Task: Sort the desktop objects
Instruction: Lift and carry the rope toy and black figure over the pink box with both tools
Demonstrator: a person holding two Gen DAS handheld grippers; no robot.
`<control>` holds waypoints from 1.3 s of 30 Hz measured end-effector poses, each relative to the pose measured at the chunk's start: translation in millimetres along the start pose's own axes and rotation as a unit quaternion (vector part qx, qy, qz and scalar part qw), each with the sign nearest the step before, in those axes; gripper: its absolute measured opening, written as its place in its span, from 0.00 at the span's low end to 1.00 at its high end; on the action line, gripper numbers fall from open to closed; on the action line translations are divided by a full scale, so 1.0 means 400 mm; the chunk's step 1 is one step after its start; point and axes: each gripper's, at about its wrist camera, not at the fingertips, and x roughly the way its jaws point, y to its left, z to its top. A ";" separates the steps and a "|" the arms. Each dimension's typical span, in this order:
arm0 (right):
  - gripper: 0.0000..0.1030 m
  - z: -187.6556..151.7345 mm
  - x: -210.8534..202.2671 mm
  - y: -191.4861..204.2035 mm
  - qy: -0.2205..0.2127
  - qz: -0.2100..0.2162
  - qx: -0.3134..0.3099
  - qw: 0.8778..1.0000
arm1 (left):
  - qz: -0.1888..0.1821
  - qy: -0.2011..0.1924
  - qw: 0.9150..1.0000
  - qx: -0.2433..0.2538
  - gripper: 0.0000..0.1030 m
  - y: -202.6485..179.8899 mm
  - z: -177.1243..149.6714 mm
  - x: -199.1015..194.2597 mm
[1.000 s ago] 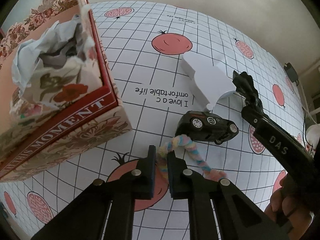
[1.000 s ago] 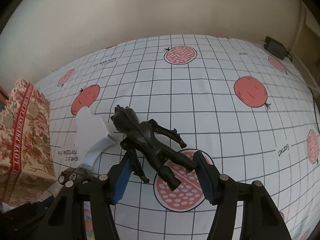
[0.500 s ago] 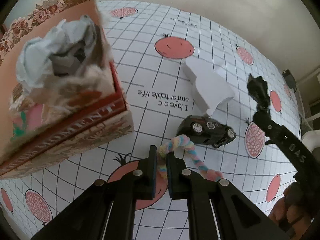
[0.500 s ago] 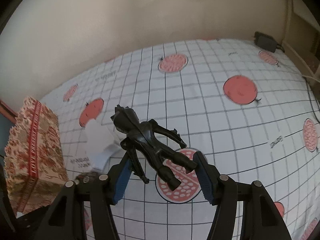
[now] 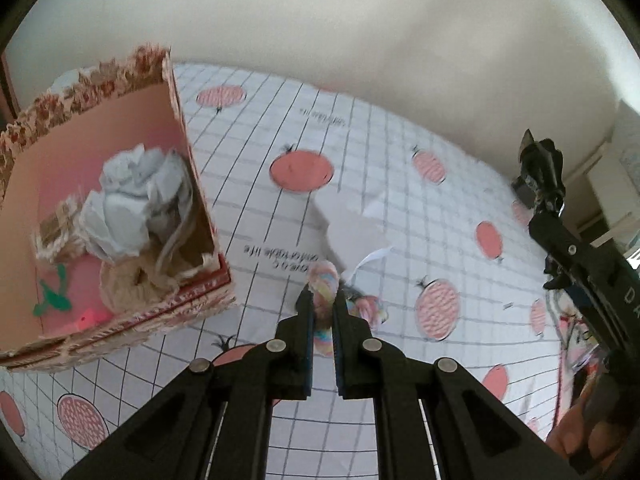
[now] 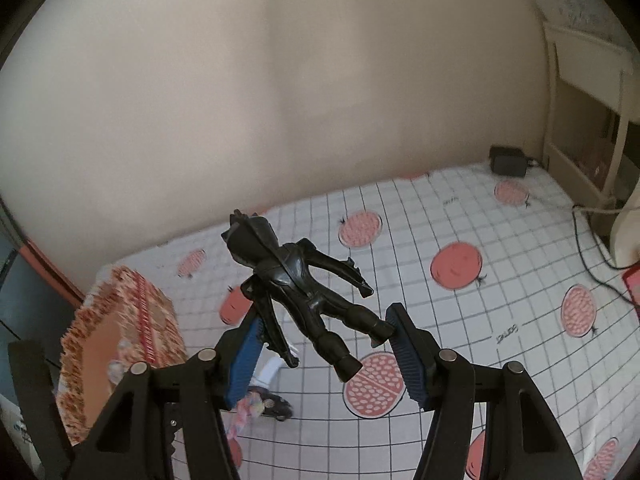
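Soft pastel braided rope pinched in left gripper; rigid black plastic figure clamped in right gripper.
Light both; rope limp, best held mid-length; figure stiff, slippery at the legs.

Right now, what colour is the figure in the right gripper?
Black all over figure; right wrist view shows it best.

Soft, even daylight is recorded, with only faint shadows. Motion blur is noted on the patterned box and tablecloth. Straight grid lines are bowed by fisheye distortion; corners are vignetted black.
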 end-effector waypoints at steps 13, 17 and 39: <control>0.62 0.023 -0.146 0.055 -0.062 0.037 -0.015 0.997 | -0.048 -0.103 0.993 0.018 0.08 -0.025 0.032 -0.146; 0.62 0.026 -0.155 0.067 -0.068 0.045 -0.018 0.997 | -0.049 -0.123 0.991 0.022 0.08 -0.019 0.038 -0.174; 0.62 -0.048 -0.099 0.239 -0.025 0.114 -0.050 0.992 | -0.009 -0.178 0.983 -0.047 0.08 0.142 0.049 -0.253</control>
